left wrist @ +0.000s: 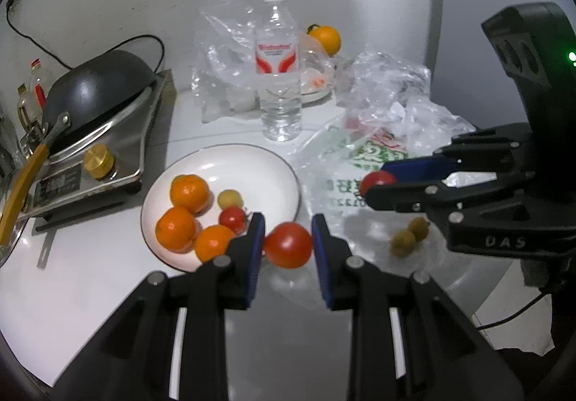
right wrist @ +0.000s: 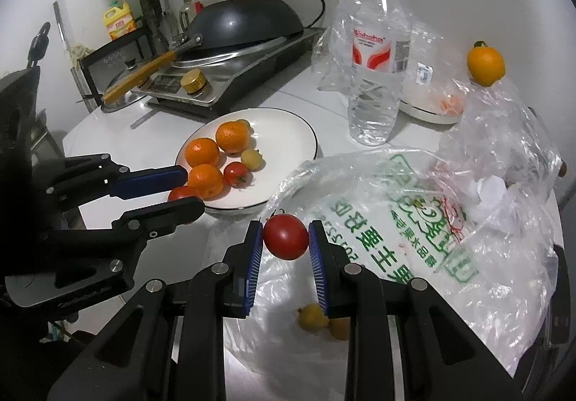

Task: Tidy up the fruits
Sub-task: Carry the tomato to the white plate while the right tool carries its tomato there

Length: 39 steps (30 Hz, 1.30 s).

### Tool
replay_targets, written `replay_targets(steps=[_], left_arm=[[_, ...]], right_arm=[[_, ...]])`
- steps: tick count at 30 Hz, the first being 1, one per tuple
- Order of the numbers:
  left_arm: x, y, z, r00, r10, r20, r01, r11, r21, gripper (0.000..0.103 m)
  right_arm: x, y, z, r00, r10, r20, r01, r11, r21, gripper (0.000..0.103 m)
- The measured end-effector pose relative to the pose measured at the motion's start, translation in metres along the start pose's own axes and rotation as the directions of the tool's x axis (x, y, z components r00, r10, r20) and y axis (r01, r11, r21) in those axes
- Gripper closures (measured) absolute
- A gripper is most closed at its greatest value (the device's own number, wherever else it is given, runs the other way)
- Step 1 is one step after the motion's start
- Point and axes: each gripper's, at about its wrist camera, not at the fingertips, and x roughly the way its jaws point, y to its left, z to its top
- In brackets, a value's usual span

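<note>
Two tomatoes are held at once, one in each gripper. The left gripper (left wrist: 288, 244) is closed on a red tomato (left wrist: 288, 245), its blue pads pressed against both sides of the fruit, just at the near rim of the plate (left wrist: 252, 163). The right gripper (right wrist: 286, 237) is likewise clamped on a second tomato (right wrist: 286, 237), which is carried above the printed bag (right wrist: 378, 221), well to the right of the plate.

Three oranges (left wrist: 189, 192) are seen on the plate, grouped on its left side, with a small red tomato (left wrist: 233, 219) and a pale yellow tomato (left wrist: 229, 198) beside them. Two more yellow fruits (left wrist: 410, 235) lie on the table (left wrist: 90, 275) to the right of the plate, near the bag's edge. A fourth orange (left wrist: 325, 39) is perched at the back, on clear plastic (left wrist: 223, 51) behind the bottle (left wrist: 278, 69).

The bottle stands upright beyond the plate. A dark wok (left wrist: 97, 84) is turned upside down on the stove (left wrist: 108, 148) at the left, its yellow handle (left wrist: 21, 192) pointing forward. Crumpled clear wrap (right wrist: 504, 148) is piled at the right.
</note>
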Motion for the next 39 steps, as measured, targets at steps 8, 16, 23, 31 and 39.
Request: replay_targets(steps=[8,16,23,31,39], left_arm=[[0.016,0.011,0.002,1.000,0.018,-0.015,-0.018,1.000,0.002,0.076],[0.040,0.015,0.004,0.998,0.049,-0.043,-0.048,0.999,0.018,0.076],[0.059,0.015,0.004,0.995,0.078,-0.067,-0.076,0.997,0.028,0.076],[0.069,0.013,0.004,0.992,0.084,-0.090,-0.081,0.996,0.040,0.076],[0.072,0.013,0.001,0.991,0.092,-0.101,-0.087,0.995,0.056,0.076]], right_arm=[[0.011,0.001,0.007,1.000,0.011,-0.012,-0.011,1.000,0.000,0.075],[0.025,-0.013,0.008,0.999,0.015,-0.031,-0.015,1.000,0.022,0.075],[0.034,-0.025,0.008,0.999,0.023,-0.042,-0.021,0.999,0.033,0.075],[0.039,-0.035,0.008,0.999,0.022,-0.047,-0.019,0.999,0.050,0.075],[0.038,-0.037,0.011,0.999,0.007,-0.045,-0.004,0.999,0.053,0.075]])
